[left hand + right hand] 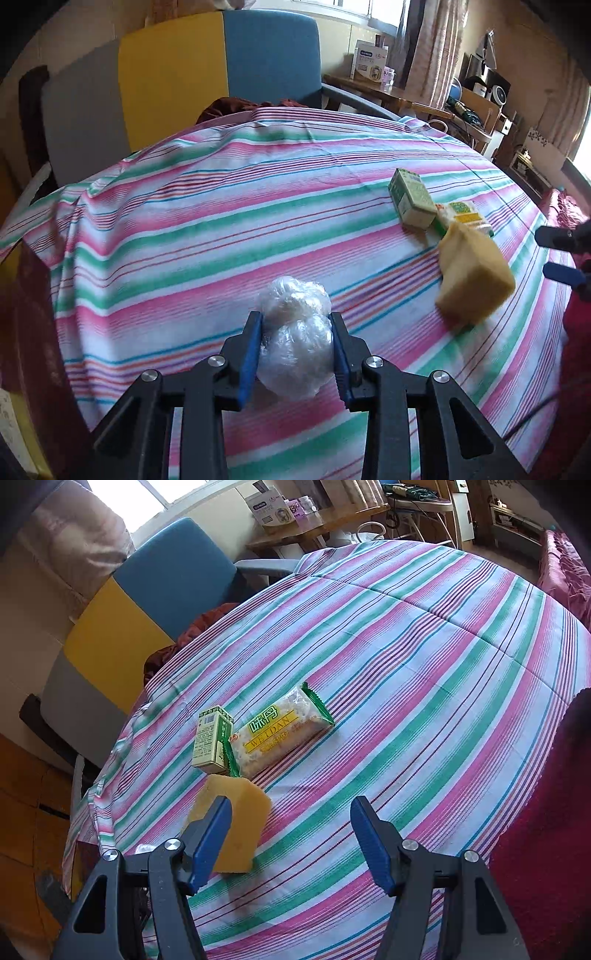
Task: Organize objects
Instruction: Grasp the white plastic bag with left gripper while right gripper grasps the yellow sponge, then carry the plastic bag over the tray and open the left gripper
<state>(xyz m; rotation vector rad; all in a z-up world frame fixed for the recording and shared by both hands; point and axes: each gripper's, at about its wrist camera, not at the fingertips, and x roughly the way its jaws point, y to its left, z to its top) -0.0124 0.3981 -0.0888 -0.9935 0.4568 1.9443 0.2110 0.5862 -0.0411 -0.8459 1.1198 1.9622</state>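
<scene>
Jaws of the left gripper (297, 334) pinched the plastic bundle (295, 339), likely bound for the group at two o'clock; right gripper (291, 834) half-open, empty.

Plastic-wrapped white bundle (295, 347): crinkled clear film, lumpy, sits on the striped counter (221, 221) between blue fingers (249, 354). Green box (212, 742) lying flat, touching snack pack (280, 731), which lies flat, diagonal, label up. Yellow sponge block (236, 830) just beside both, nearer the edge.
</scene>
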